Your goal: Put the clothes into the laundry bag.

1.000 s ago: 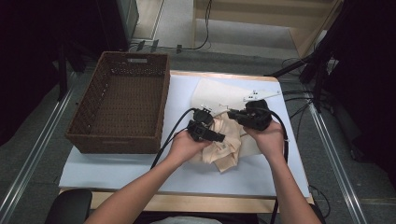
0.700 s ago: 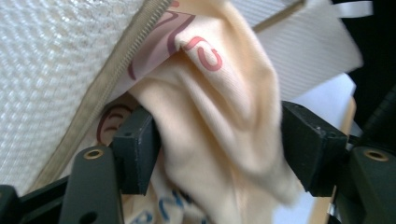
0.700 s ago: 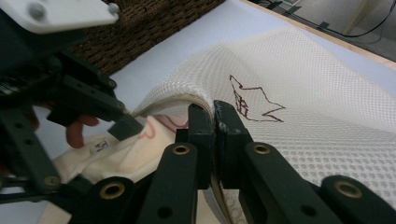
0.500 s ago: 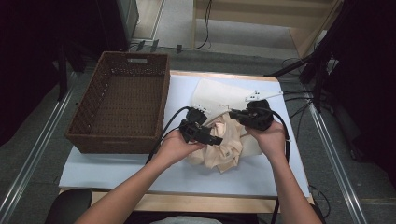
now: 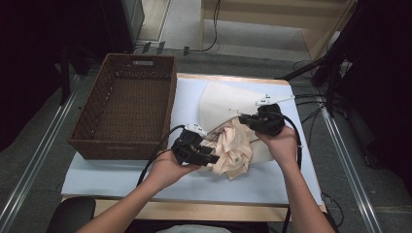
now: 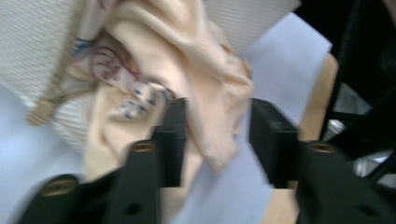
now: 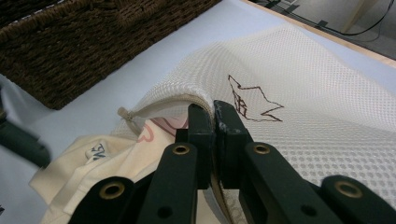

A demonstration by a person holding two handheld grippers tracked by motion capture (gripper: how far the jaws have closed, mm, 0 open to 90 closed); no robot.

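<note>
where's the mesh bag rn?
High view: the mesh bag lies on the table's right half, just right of the basket. The right gripper pinches its zip edge, and the peach garment spills from its opening.

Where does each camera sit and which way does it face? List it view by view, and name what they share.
High view: above the person's side, looking forward and down on the table; both forearms, left gripper and right gripper show.
Left gripper view: rides the left gripper, looking along its parted jaws at the peach garment.
Right gripper view: rides the right gripper, jaws pinching the mesh bag at its edge, wicker basket beyond.
Shared: garment and mesh bag.
</note>
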